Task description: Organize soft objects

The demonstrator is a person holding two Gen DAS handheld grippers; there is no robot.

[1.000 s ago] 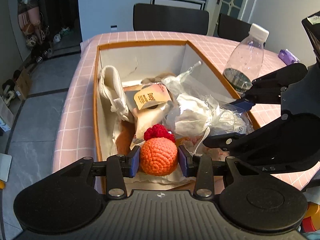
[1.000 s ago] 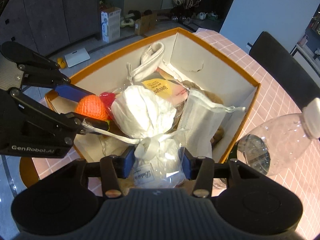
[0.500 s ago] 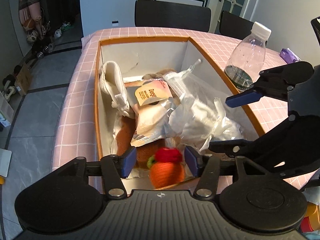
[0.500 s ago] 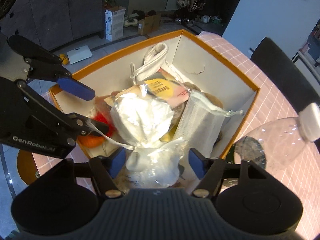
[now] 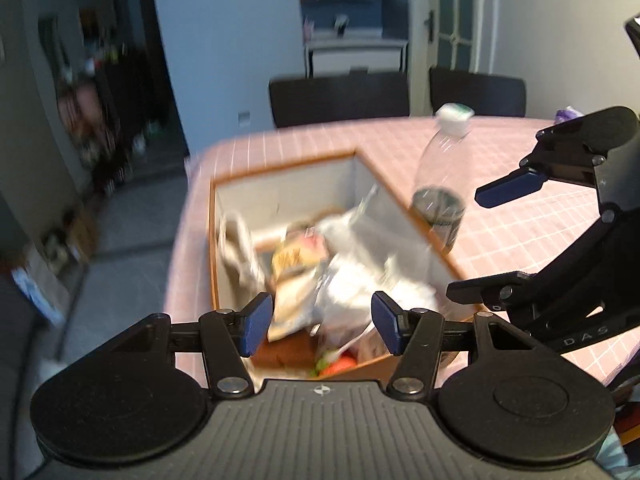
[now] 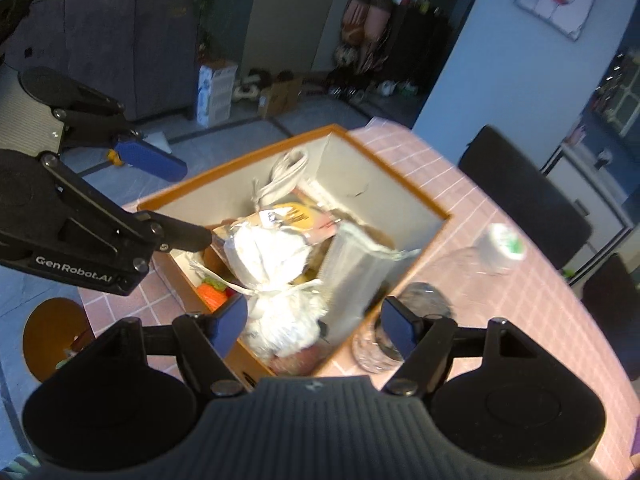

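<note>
An orange-rimmed cardboard box (image 5: 280,162) (image 6: 384,168) sits on the pink checked table and holds soft things. The orange crocheted ball (image 5: 338,365) (image 6: 212,295) lies in its near corner. A white bundle in a clear bag (image 6: 276,256) (image 5: 352,280) lies on top, beside a yellow-labelled packet (image 6: 292,216) and a white cloth item (image 6: 286,172). My left gripper (image 5: 318,322) is open and empty above the box's near end. My right gripper (image 6: 316,322) is open and empty above the bagged bundle.
A clear plastic bottle with a white cap (image 5: 444,176) (image 6: 436,280) stands on the table (image 5: 520,216) right beside the box. Dark chairs (image 5: 340,96) stand behind the table. The floor drops away to the left of the table.
Both grippers opened and let go: the orange ball and the bagged bundle now lie in the box. Both grippers have pulled up and back from it.
</note>
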